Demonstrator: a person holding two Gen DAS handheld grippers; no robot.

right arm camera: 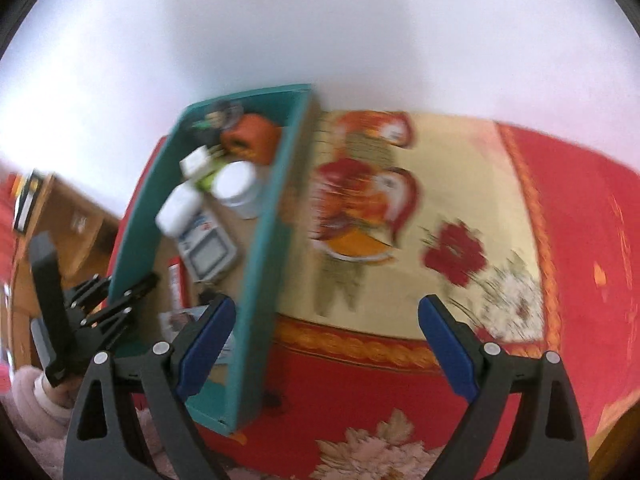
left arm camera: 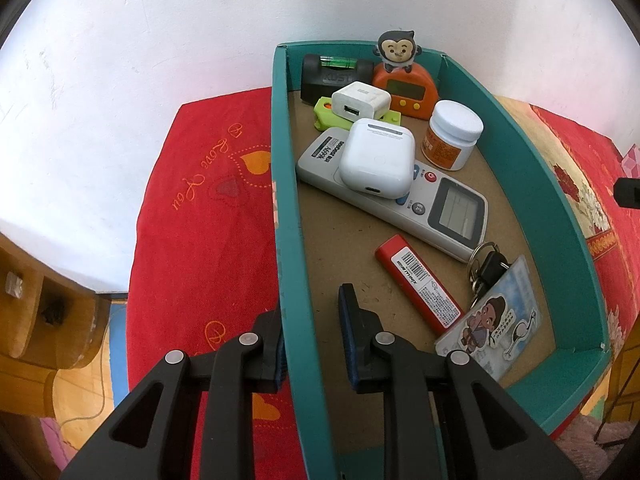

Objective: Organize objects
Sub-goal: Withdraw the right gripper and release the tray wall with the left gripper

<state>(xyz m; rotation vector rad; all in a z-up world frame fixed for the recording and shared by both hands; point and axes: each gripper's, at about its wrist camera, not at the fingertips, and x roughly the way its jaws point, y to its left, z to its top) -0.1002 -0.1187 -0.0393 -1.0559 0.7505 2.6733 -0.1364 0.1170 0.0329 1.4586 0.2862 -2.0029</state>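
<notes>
We see the left gripper (left arm camera: 308, 336) with jaws clamped on the thin left wall of the teal cardboard box (left arm camera: 560, 216), which sits on a red blanket (left arm camera: 200, 200). Inside, a glossy white earbud case (left arm camera: 376, 160) lies on a flat grey remote (left arm camera: 400, 196) mid-box. The right gripper (right arm camera: 326, 348) hangs blurred, jaws wide apart and empty

Bright daylight; right view motion-blurred.

Left wrist view: close, angled down into the teal box (left arm camera: 560, 184), wall at 12 o'clock. Right wrist view: steeper, blurred, over the floral cloth (right arm camera: 460, 184); shared box (right arm camera: 264, 264) at 9 o'clock.
</notes>
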